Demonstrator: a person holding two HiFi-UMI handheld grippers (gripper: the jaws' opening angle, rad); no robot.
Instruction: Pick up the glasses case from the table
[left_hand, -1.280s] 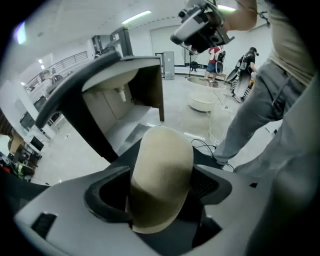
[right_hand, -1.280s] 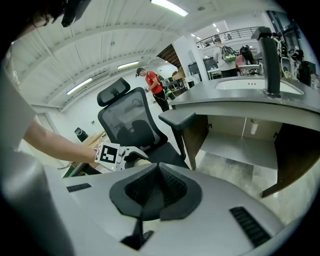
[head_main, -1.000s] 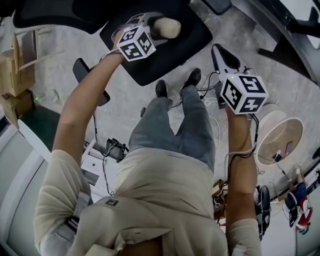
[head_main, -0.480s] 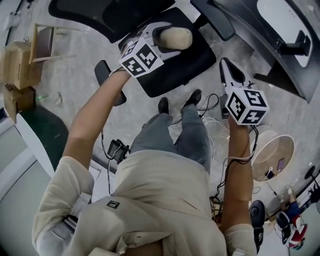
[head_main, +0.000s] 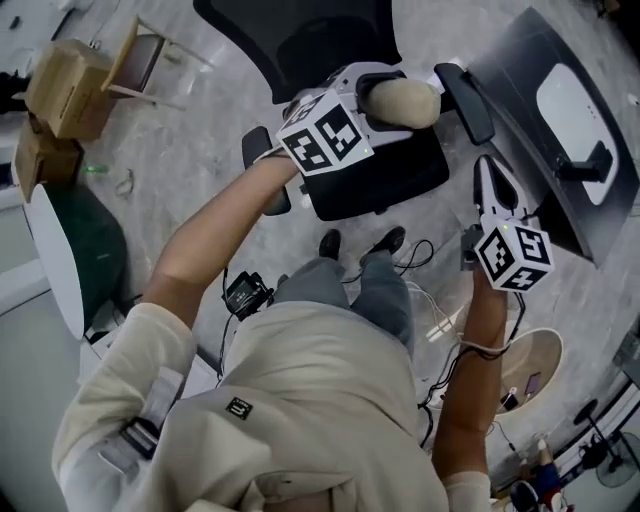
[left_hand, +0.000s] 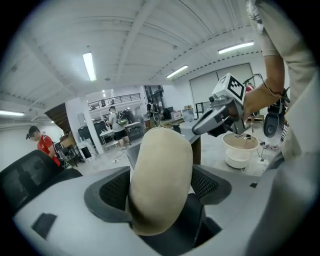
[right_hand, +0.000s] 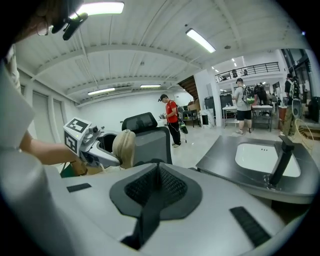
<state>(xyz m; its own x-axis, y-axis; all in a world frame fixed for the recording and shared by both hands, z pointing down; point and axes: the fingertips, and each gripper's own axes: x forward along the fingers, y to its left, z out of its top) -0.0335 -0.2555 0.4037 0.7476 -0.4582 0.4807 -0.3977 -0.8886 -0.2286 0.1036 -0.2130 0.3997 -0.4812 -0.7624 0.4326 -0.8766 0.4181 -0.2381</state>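
Note:
The beige oval glasses case (head_main: 402, 101) is held in the air above a black office chair, with my left gripper (head_main: 378, 98) shut on it. In the left gripper view the glasses case (left_hand: 160, 175) fills the middle, clamped upright between the two dark pads. My right gripper (head_main: 494, 182) is held to the right near a dark table, its jaws pressed together with nothing between them. The right gripper view shows its own shut jaws (right_hand: 157, 186), and at the left the left gripper (right_hand: 85, 142) with the glasses case (right_hand: 123, 148).
A black office chair (head_main: 330, 45) stands below the left gripper. A dark grey table (head_main: 520, 75) with a white inset panel and a black stand is at the upper right. Cardboard boxes (head_main: 60, 80) lie at the upper left, a round white bin (head_main: 530, 372) and cables on the floor.
The head view has swung, so the chair and the table show more. Both grippers have shifted right and lower in the frame. The left gripper still holds the case.

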